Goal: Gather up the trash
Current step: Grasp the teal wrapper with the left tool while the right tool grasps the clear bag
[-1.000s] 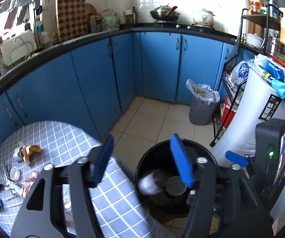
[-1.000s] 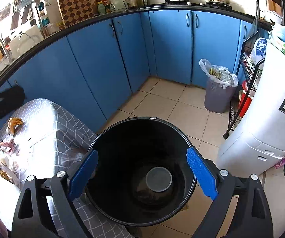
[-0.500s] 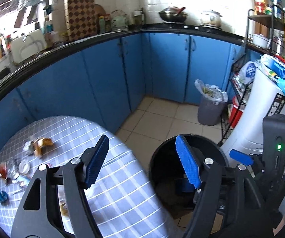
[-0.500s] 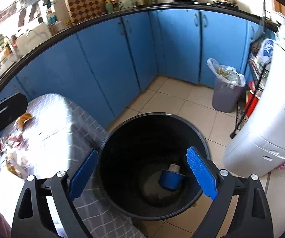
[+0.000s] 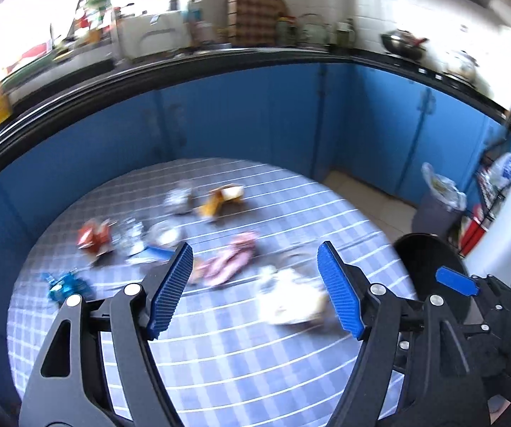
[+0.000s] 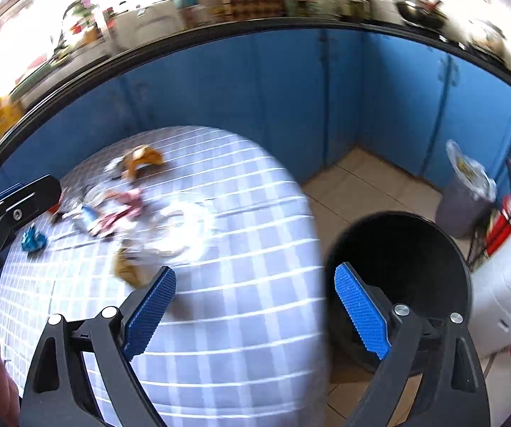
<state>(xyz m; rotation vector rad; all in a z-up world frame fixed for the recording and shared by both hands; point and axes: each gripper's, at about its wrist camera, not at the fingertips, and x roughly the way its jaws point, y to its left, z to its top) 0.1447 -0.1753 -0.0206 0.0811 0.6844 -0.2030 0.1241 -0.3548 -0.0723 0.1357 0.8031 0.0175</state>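
Trash is sitting scattered on the checked counter (image 5: pixel 241 363): pink wrapper (image 5: pixel 228 261), orange peel-like scrap (image 5: pixel 219 197), red wrapper (image 5: pixel 93 236), blue foil wad (image 5: pixel 65 284), white crumpled packet (image 5: pixel 289 299). All of it is motion-blurred, so finer ID isn't possible.

What's changing: both cameras are swinging off the black bin (image 6: pixel 397 270) and back toward the counter. A second ago both were looking straight down into the bin; half a second ago a blue cup-like item was lying at its bottom. Now the bin is sliding to the right edge of both views, just beside the counter, interior dark.

Left claw (image 5: pixel 255 288) is wide, holding nothing, hanging over the pink wrapper and white packet. Right claw (image 6: pixel 255 313) is also wide and holding nothing, straddling the counter edge and the bin rim.

Reading: one drop is done, cycle is resetting. Plenty of pieces are still out, so the task looks early-to-mid. Left claw is probably lining up on the white packet or pink wrapper next; both are thin and crinkly, so a low pinch will be needed.
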